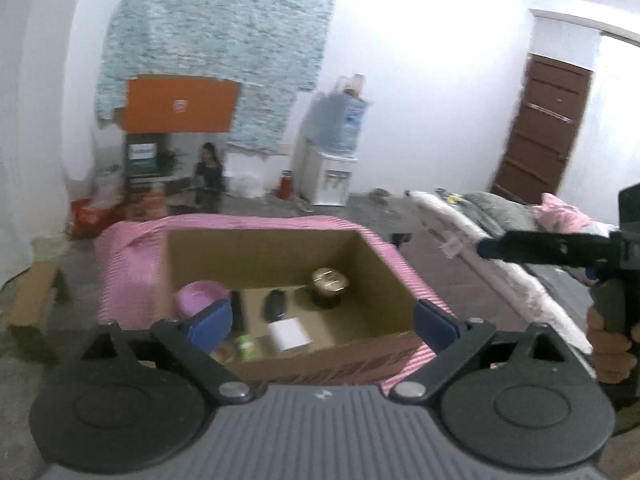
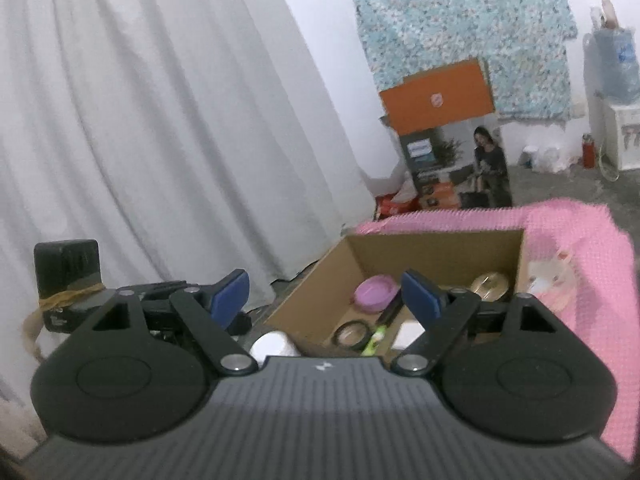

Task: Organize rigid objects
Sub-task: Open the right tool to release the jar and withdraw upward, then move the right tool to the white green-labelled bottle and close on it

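An open cardboard box (image 1: 384,280) sits on a pink striped cloth (image 1: 132,264). Inside lie a pink bowl (image 1: 198,296), a black oval object (image 1: 274,304), a white block (image 1: 290,334), a gold-lidded jar (image 1: 330,282) and a green marker (image 1: 244,346). My left gripper (image 1: 324,322) is open and empty, held above the box's near edge. In the right wrist view the box (image 2: 440,250) holds the pink bowl (image 2: 376,292), the jar (image 2: 490,284), a round tin (image 2: 352,332) and the marker (image 2: 374,338). My right gripper (image 2: 326,300) is open and empty, left of the box. A white cup (image 2: 274,346) sits below it.
The right gripper's arm (image 1: 560,246) reaches in from the right in the left wrist view. A bed with bedding (image 1: 500,216) lies at the right. A water dispenser (image 1: 332,172) and printed cartons (image 1: 176,168) stand by the far wall. A white curtain (image 2: 160,120) hangs at the left.
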The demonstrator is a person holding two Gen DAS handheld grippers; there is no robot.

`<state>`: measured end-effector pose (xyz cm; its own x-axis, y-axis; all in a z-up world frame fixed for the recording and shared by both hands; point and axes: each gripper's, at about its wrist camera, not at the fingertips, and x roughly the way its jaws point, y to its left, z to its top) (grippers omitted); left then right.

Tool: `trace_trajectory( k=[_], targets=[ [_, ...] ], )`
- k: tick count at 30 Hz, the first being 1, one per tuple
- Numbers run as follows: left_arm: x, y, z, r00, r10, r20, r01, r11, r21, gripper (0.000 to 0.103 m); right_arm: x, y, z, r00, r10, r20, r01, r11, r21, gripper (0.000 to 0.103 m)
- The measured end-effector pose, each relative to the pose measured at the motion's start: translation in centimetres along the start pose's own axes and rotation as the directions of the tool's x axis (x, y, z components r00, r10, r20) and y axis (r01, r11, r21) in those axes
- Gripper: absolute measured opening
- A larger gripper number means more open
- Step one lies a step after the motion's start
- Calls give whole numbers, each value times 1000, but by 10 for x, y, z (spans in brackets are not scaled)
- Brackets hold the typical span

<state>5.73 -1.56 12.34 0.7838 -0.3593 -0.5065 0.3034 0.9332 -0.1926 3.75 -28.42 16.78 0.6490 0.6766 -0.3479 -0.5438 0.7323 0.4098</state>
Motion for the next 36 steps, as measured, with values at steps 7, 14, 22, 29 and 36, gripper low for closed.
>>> trace_trajectory(
  k=[7, 14, 22, 29, 36],
  targets=[
    [8, 23, -43, 997, 64, -41, -63, 998, 12, 97, 58, 22, -43, 989, 38, -140, -33, 999, 40, 83],
    [27, 53, -72, 990, 116, -78, -118, 993, -15, 79, 131, 45, -65, 958, 40, -284, -40, 999, 5, 73],
    [32, 84, -76, 991, 117, -58, -121, 991, -63, 65, 201, 67, -62, 931, 30, -364, -58, 996, -68, 70],
    [39, 96, -78, 995, 74, -61, -78, 995, -69, 64, 237, 69, -68, 905, 21, -425, -46, 998, -48, 64],
    [43, 98, -80, 998, 49, -49, -53, 996, -76, 57, 250, 71, -71, 898, 31, -439, -53, 998, -39, 58]
  ],
)
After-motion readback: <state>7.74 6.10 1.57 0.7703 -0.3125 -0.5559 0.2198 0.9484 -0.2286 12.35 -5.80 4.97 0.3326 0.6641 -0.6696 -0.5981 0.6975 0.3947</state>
